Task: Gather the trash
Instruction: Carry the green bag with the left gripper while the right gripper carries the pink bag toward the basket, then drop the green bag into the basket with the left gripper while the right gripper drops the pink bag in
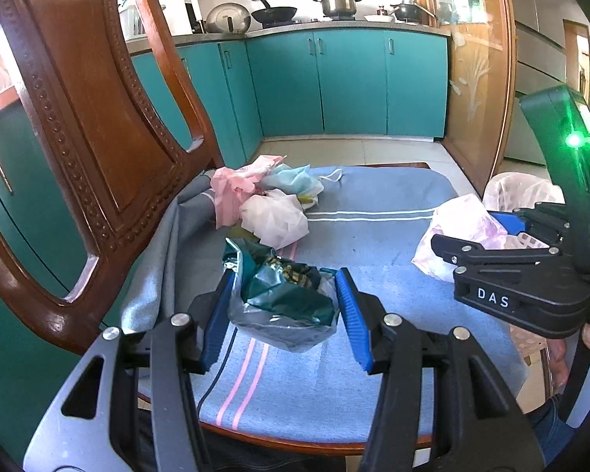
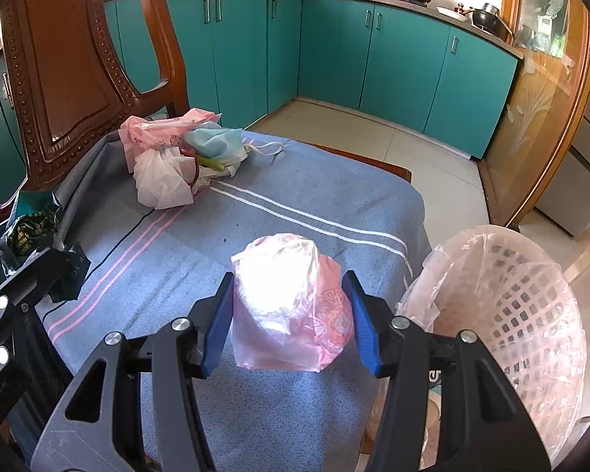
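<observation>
A: Right, where does the left gripper [image 1: 283, 306] stand?

B: Its 2 blue pads sit on either side of a crumpled green foil wrapper [image 1: 283, 295] that lies on the blue striped cloth [image 1: 373, 228] over the chair seat. The pads are spread about as wide as the wrapper; the left one seems to touch the foil, but I cannot tell whether they are squeezing it.

A: And the right gripper [image 2: 291, 314]?

B: Much the same. A pink plastic bag [image 2: 291, 306], bunched up and brightly lit on top, stands between its pads near the cloth's right edge. The pads flank the bag closely, yet a firm grip cannot be told from either view.

A: Any other trash?

B: Yes, 1 heap at the back of the seat, against the carved wooden chair back [image 2: 70, 59]: a pink bag [image 2: 157, 133], a white bag [image 2: 161, 181] and a light blue face mask [image 2: 216, 141], all touching each other.

A: Where is the bin?

B: A pink lattice wastebasket [image 2: 531, 306] with a thin plastic liner stands just beside the chair, on the right, close to the right gripper. Teal kitchen cabinets [image 2: 334, 47] run behind.
</observation>
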`<state>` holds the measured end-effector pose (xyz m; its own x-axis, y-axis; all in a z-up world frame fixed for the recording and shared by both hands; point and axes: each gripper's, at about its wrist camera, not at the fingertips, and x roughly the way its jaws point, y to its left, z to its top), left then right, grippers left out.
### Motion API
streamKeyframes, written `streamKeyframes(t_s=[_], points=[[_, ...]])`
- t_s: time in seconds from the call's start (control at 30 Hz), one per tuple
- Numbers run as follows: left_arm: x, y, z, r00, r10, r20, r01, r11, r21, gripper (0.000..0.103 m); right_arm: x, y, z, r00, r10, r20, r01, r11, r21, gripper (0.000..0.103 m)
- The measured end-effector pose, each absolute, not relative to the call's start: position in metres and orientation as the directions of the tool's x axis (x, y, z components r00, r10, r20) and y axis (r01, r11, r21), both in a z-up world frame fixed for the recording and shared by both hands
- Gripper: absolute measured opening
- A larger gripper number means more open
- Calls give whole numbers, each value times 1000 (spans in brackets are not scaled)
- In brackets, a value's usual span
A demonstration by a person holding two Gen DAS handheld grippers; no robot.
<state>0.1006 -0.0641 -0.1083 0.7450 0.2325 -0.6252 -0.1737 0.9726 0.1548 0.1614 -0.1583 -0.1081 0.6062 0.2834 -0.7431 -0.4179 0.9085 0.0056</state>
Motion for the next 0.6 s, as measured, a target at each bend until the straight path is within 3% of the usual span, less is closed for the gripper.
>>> streamKeyframes(t_s=[0.43, 0.6], points=[[107, -74, -105, 749, 199, -632, -141, 980, 142, 53, 161, -190, -82, 688, 279, -670, -348, 937, 33, 55], [117, -93, -95, 766, 98, -636, -64, 995, 76, 53, 161, -247, -62, 766, 216, -606, -229, 972, 58, 55]])
